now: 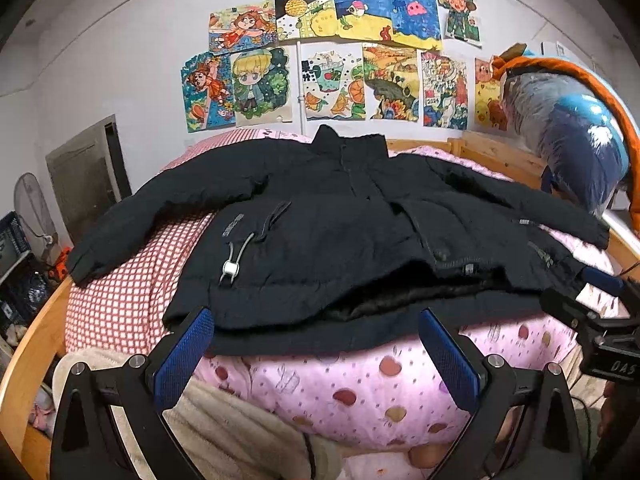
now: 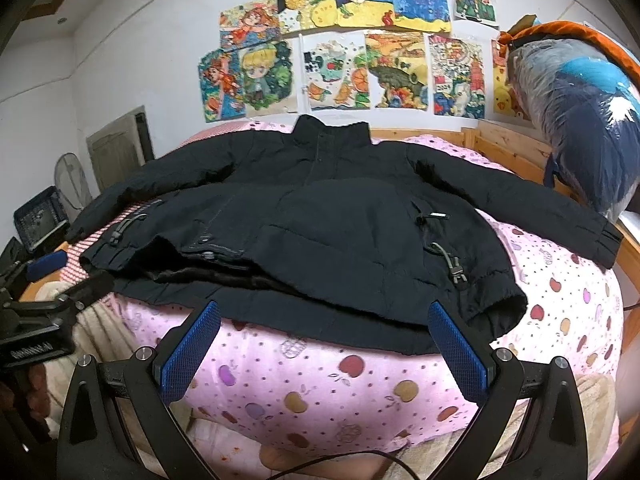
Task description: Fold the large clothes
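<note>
A large black padded jacket lies spread face up on the bed, collar toward the wall, sleeves stretched out to both sides. It also shows in the right wrist view. My left gripper is open and empty, its blue pads just short of the jacket's left hem. My right gripper is open and empty, just short of the right hem. The right gripper shows at the edge of the left wrist view, and the left gripper shows at the edge of the right wrist view.
The jacket rests on a pink dotted quilt and a red checked blanket inside a wooden bed frame. A plastic-wrapped bundle sits at the right headboard corner. Drawings cover the wall. A fan and crates stand at the left.
</note>
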{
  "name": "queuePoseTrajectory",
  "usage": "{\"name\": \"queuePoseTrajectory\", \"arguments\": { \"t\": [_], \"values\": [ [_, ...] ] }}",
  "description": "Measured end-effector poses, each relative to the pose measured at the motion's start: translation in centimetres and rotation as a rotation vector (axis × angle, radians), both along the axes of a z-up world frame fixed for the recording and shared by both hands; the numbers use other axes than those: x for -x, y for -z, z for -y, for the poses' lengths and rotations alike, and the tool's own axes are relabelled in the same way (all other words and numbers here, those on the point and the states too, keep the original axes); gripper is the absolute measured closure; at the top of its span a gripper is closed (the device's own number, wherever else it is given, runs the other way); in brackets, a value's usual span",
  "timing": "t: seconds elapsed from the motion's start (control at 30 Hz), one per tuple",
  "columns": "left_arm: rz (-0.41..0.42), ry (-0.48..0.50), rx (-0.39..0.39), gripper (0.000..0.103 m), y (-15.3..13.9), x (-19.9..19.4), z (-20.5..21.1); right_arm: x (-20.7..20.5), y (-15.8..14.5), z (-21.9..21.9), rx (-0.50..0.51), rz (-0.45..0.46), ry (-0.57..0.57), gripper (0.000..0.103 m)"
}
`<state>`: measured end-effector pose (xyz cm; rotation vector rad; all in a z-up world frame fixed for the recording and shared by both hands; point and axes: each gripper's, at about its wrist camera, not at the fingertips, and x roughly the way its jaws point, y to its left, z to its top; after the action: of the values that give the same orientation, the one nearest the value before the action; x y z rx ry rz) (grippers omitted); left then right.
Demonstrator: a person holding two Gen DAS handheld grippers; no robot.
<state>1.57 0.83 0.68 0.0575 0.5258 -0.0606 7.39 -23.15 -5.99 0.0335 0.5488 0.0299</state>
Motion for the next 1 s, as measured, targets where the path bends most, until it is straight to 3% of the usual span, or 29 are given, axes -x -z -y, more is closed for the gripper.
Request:
{"name": "queuePoseTrajectory", "arguments": {
  "t": [0.17,0.43,0.57,0.77,0.9,1.0],
  "values": [
    [0.006,-0.014,-0.021,0.0,-2.2,-2.7,-0.2,-1.5,-0.7,1.2,0.016,-0.06,0.036,0.001],
    [-0.063,0.057,0.051,0.0,-6.1,-10.7,0.6,-5.1,-3.2,4.5,0.133,-0.078,0.163,0.001],
    [-0.071,0.104,0.004,0.0,-7.1,-15.5,3.3,-7.2,-4.3,6.7,0.17,-0.074,0.232,0.001],
    [-0.165,0.196,-0.042,0.0,-6.8,-22.6,8.3,-11.0,-4.4,10.8,0.147,-0.089,0.313,0.001],
    [-0.181,0.268,-0.116,0.0,-6.1,-27.3,12.8,-13.4,-3.4,13.6,0.135,-0.092,0.377,0.001],
    [-0.196,0.32,-0.141,0.0,-5.0,-31.3,16.4,-13.5,-2.2,17.2,-0.013,-0.054,0.463,0.001]
  ]
}}
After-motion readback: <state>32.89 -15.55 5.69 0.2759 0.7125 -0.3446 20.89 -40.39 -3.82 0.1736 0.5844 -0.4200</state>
